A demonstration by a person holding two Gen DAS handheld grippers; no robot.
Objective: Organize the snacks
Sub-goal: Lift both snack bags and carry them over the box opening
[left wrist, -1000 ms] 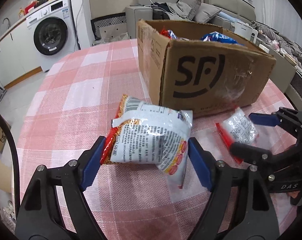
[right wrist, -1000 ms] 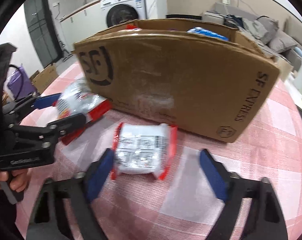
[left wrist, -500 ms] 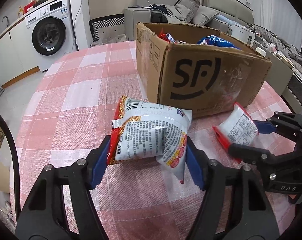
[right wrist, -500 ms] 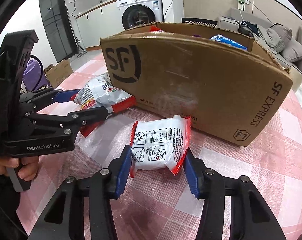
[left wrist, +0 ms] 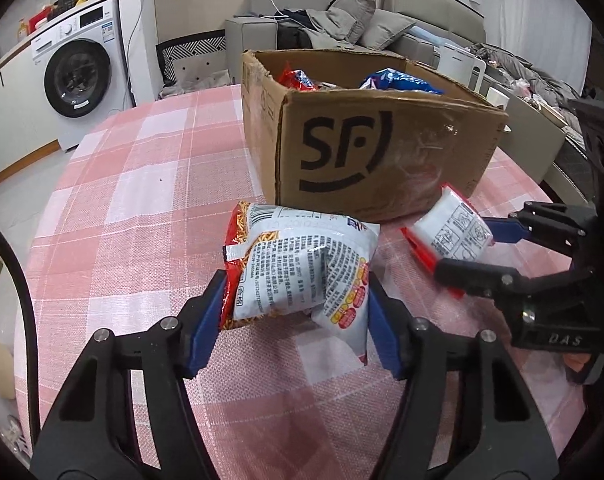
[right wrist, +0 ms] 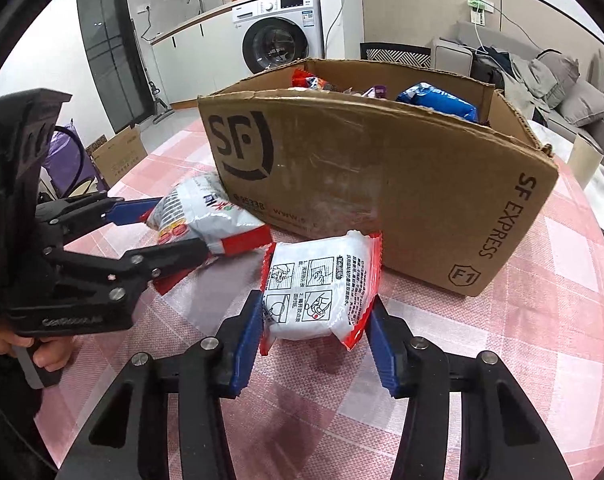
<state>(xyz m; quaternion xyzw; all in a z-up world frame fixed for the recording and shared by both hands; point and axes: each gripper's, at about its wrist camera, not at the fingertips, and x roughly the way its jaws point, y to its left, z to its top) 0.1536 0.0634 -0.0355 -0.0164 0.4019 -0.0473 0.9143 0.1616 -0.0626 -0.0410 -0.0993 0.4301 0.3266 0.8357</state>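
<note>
My left gripper (left wrist: pixel 293 292) is closing on a large white and red noodle snack bag (left wrist: pixel 302 256), and its blue pads press both sides of the crumpled bag, holding it just above the pink checked tablecloth (left wrist: pixel 141 200). To its right, my right gripper (right wrist: pixel 316 308) is shut on a small white packet with red edges (right wrist: pixel 322 276), tilted up off the cloth. Behind both stands an open cardboard SF box (right wrist: pixel 362 168) holding a blue bag (right wrist: pixel 438 100) and a red bag (right wrist: pixel 306 78). Each gripper also shows in the other's view: the left gripper (right wrist: pixel 177 226) and the right gripper (left wrist: pixel 462 246).
The round table's edge curves off at left and right. A washing machine (left wrist: pixel 77 80) stands at the back left and a grey sofa (left wrist: pixel 342 24) behind the box. A small cardboard box (right wrist: pixel 119 152) sits on the floor. A hand (right wrist: pixel 49 356) holds the left gripper's handle.
Both grippers closed onto their packets, which lay flat between open jaws a second ago. The noodle bag crumpled and both packets tipped up off the cloth.
</note>
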